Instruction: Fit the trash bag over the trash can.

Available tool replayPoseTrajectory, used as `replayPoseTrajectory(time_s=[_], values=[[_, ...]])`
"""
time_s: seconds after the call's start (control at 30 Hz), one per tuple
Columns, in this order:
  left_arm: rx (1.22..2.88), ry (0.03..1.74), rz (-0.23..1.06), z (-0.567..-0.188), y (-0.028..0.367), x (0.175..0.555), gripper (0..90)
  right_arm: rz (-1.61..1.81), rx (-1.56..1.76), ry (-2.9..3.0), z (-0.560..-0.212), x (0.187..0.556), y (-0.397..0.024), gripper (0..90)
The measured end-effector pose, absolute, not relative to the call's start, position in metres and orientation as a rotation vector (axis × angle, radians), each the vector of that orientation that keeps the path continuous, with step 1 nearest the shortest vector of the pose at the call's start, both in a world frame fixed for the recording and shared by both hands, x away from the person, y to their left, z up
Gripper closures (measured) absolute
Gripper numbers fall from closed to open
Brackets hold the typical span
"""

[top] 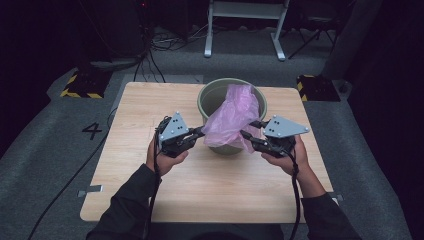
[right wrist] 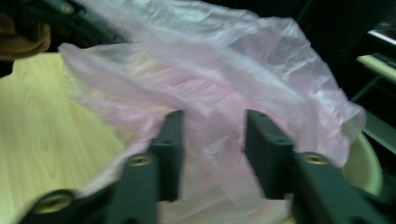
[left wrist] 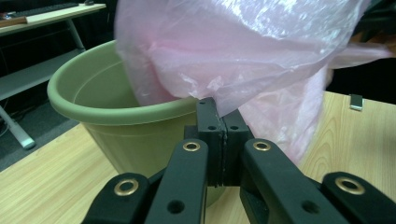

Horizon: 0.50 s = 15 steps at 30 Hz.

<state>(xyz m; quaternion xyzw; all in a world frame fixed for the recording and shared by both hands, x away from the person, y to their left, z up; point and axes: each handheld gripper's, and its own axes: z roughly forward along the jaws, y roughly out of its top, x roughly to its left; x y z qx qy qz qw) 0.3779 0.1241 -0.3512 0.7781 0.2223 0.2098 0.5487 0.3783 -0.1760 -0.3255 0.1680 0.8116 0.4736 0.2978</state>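
- At the counter's far middle, the pink bag drapes the green pot, not yet lining it.
- Left tongs are clamped on the bag's edge.
- Right tongs are part-open, film between the jaws, not gripped.

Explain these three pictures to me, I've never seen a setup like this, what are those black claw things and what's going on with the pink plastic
A person sits at a wooden table and holds a hand tool with two black jaws in each hand. One picture looks down from above; the other two come from small cameras riding on each tool, looking along its jaws. On the table stands a green bucket with a thin pink plastic bag draped in and over it. The left gripper is shut on an edge of the bag. The right gripper has bag film between its jaws, but they stand apart, so it is not pinching yet. The person seems to be fitting the bag into the bucket.
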Motion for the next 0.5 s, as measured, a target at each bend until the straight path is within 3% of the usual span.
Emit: replayPoseTrajectory(time_s=[0.1,0.2,0.5], values=[[1.834,0.535,0.501,-0.35,0.128,0.38,89.3,1.227,0.46,2.169,-0.328,0.385,-0.175,83.5],[1.827,0.544,0.501,-0.349,0.132,0.381,89.3,1.252,0.476,2.167,-0.328,0.387,-0.18,89.0],[1.807,0.588,0.501,-0.345,0.149,0.389,89.5,1.341,0.632,2.097,-0.326,0.393,-0.226,90.0]])
